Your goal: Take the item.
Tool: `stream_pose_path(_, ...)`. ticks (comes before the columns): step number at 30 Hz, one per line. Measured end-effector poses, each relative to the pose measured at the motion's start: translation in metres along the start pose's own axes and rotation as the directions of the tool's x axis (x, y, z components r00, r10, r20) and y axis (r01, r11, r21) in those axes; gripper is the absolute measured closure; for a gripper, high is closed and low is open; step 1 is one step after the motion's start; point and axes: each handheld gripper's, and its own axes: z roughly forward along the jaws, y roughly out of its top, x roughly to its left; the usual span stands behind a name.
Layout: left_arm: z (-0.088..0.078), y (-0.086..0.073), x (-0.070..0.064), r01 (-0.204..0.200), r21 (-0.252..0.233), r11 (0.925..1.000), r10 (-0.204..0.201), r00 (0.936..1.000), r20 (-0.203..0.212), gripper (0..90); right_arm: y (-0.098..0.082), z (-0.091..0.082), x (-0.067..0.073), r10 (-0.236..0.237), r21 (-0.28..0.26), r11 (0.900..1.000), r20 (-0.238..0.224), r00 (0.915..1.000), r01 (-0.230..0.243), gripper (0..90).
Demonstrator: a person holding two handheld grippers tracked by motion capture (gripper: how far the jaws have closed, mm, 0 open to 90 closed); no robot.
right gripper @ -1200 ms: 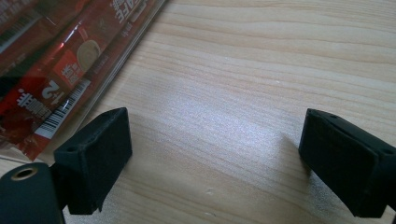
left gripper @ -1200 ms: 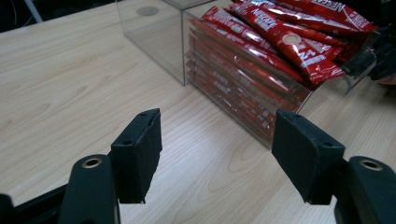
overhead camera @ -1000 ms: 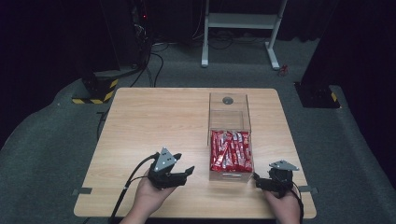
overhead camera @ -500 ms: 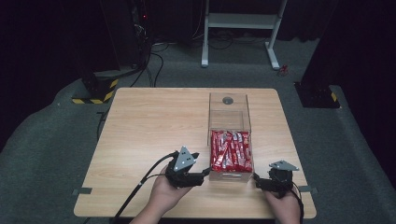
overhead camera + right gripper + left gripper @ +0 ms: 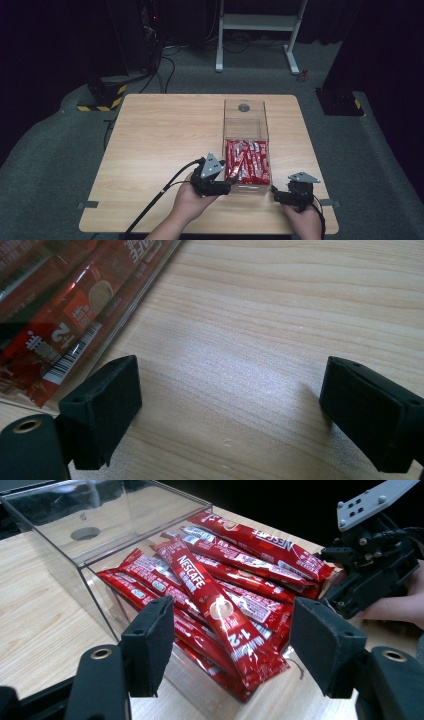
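A clear plastic box (image 5: 245,105) stands on the wooden table (image 5: 165,135), right of centre. Its near half holds several red Nescafe sachets (image 5: 247,161), which lie lengthwise. My left gripper (image 5: 226,186) is at the box's near left corner, pointing right, and it is open. In the left gripper view the sachets (image 5: 210,587) lie just beyond the wide-apart jaws, with nothing between the pads (image 5: 150,645). My right gripper (image 5: 276,194) rests at the box's near right corner. It is open over bare wood (image 5: 230,410), with the sachets (image 5: 55,335) to its left behind the clear wall.
The far half of the box (image 5: 65,525) is covered by a clear lid with a round hole (image 5: 244,107). The table's left half is bare wood. A cable (image 5: 155,197) trails from the left gripper over the near edge. A white stand (image 5: 257,22) is on the floor beyond.
My left gripper has moved right along the near side of the table, up to the box's near left corner. The right gripper has stayed where it was.
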Motion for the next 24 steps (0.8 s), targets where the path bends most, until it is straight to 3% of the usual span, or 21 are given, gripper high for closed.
stream_pose_path(10,0.016,0.009,0.001,-0.007,0.006,1.0000,0.007,0.9999,-0.010,34.9,0.000,0.000,0.000,-0.002,0.000,1.000,-0.004,1.0000,0.002,9.6)
stream_pose_path(13,0.019,0.011,0.003,0.018,-0.001,0.9998,-0.018,0.9998,0.003,36.4,0.000,0.000,0.000,-0.002,0.000,1.000,-0.004,1.0000,0.002,9.6)
stream_pose_path(24,0.033,0.012,0.002,0.003,0.050,0.9987,-0.002,0.9997,-0.023,40.9,0.000,0.000,0.000,-0.003,0.001,1.000,-0.005,1.0000,0.003,9.7)
